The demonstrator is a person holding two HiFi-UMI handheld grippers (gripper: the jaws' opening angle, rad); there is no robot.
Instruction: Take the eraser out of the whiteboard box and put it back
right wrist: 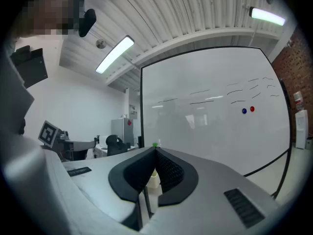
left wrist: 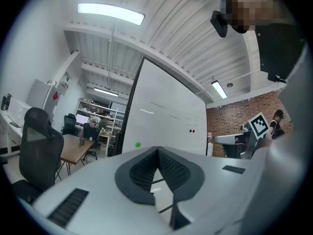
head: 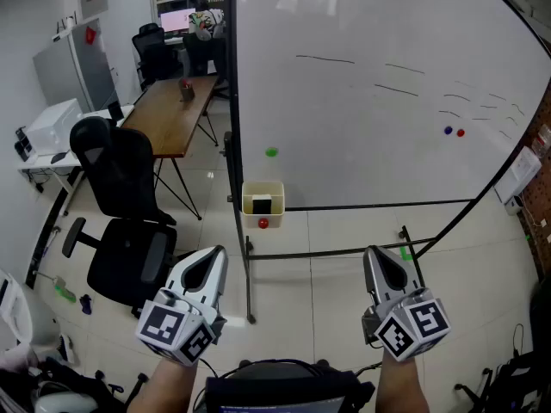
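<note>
A cream whiteboard box point(head: 263, 198) hangs at the whiteboard's point(head: 379, 101) lower left corner, with the black eraser point(head: 262, 204) standing inside it. Both grippers are held level in front of the board, well short of the box. My left gripper point(head: 217, 252) is low and left of the box, its jaws closed together on nothing. My right gripper point(head: 372, 252) is low and right of it, also shut and empty. In the right gripper view the box point(right wrist: 154, 177) peeks through the hollow behind the closed tips point(right wrist: 155, 150). The left gripper view shows its tips point(left wrist: 157, 151) meeting before the board.
The board carries a green magnet point(head: 271, 152), blue and red magnets point(head: 454, 132) and a red magnet point(head: 263, 223) under the box. Its black stand legs point(head: 250, 282) run along the floor. Black office chairs point(head: 129, 222) and a wooden table point(head: 176, 110) stand to the left.
</note>
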